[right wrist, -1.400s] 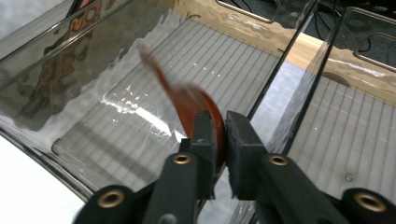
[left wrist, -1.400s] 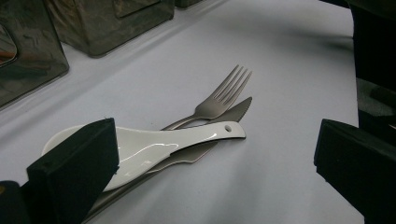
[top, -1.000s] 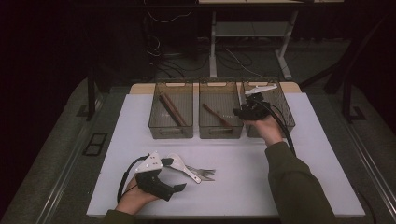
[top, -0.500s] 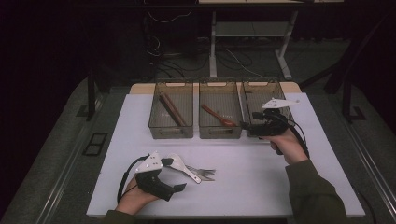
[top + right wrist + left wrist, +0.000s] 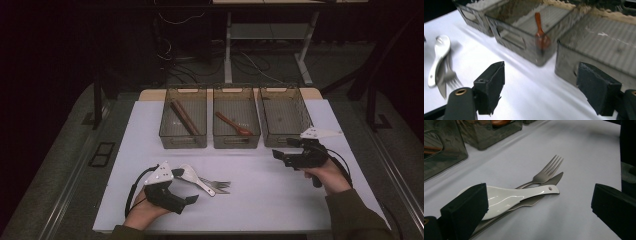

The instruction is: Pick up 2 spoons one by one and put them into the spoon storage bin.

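My left gripper (image 5: 186,186), jaws spread and empty, sits lower left; the white spoon (image 5: 192,177) lies just above, handle pointing right.

Between the wide-set jaws of the left gripper (image 5: 194,199), toward its near jaw: white ceramic soup spoon (image 5: 516,196), lying on a steel table knife (image 5: 529,201), with a steel fork (image 5: 546,172) just behind both and under the spoon handle.

Beyond the open, empty jaws of the right gripper (image 5: 276,153): three smoked clear plastic bins (image 5: 596,50) in a row on the white table mat (image 5: 280,195).

In the middle bin, ahead of the right jaws: brown wooden spoon (image 5: 540,32).

In the farthest bin from those jaws: pair of brown wooden chopsticks (image 5: 184,116).

Well apart: the two grippers.
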`<state>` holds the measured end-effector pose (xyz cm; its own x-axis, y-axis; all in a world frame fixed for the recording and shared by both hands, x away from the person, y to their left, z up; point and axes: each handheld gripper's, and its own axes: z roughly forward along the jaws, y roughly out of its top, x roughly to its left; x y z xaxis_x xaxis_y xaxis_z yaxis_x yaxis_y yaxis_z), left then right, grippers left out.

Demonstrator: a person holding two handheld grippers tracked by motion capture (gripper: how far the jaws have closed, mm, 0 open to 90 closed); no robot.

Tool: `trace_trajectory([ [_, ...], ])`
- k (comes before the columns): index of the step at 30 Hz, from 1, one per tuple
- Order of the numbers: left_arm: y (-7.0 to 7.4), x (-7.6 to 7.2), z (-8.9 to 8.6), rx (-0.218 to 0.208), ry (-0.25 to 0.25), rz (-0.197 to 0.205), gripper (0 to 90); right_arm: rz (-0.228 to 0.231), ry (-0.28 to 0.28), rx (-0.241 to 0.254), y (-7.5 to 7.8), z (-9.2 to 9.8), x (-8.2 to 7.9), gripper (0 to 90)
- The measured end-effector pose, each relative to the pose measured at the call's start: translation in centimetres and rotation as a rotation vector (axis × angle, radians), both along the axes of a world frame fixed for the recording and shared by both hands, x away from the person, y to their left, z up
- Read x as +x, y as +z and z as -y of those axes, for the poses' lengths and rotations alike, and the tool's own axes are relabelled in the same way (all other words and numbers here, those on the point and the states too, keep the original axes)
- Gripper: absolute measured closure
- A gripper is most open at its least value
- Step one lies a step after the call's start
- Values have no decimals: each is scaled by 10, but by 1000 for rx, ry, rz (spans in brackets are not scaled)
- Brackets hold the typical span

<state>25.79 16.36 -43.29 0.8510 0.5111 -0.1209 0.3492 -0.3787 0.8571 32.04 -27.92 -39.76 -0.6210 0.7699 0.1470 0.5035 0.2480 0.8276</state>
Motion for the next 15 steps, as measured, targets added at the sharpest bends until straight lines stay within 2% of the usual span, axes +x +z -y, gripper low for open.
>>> trace_trajectory([
  [5, 3, 1, -3, 2, 20, 4, 72, -21, 8, 42, -13, 14, -18, 193],
  [8, 5, 1, -4, 5, 27, 1, 148, -4, 19, 25, -19, 17, -30, 183],
  [12, 7, 2, -3, 9, 19, 6, 299, 1, 39, 12, -29, 18, -44, 179],
  [15, 8, 4, 0, 28, 5, 11, 409, -14, 59, 2, -37, 17, -53, 179],
])
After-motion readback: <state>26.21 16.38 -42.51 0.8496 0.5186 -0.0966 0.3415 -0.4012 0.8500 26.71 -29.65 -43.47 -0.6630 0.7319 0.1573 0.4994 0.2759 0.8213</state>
